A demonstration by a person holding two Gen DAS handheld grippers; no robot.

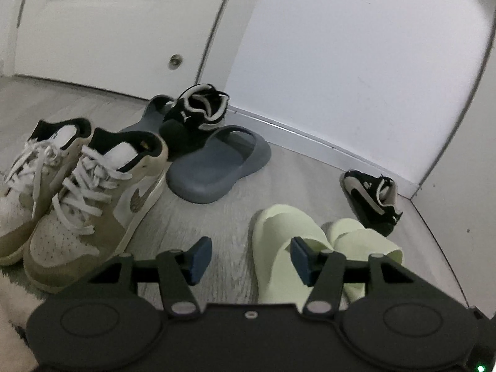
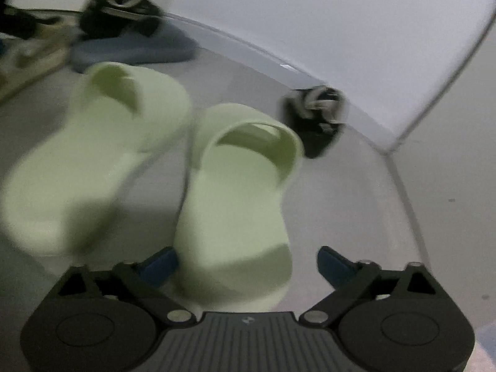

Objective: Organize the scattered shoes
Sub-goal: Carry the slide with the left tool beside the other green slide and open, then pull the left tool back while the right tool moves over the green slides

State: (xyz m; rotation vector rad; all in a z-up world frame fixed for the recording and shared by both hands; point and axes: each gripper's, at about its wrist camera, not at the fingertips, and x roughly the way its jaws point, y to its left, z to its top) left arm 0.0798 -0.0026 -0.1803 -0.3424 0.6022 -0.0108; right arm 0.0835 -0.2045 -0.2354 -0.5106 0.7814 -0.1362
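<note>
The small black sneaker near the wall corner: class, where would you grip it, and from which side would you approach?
Grip the small black sneaker across its open collar, coming down from above. In the left wrist view it stands apart from the green slides, its opening faces up, and the wall sits close behind it, so a rear approach looks cramped. The narrow body should fit between open jaws.

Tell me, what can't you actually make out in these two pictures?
- Second grey slide: left wrist view, mostly hidden by the black sneaker on top.
- Right green slide: heel covered by the left claw.
- Tan sneakers: right wrist view, blurred and cut by the edge.
</note>
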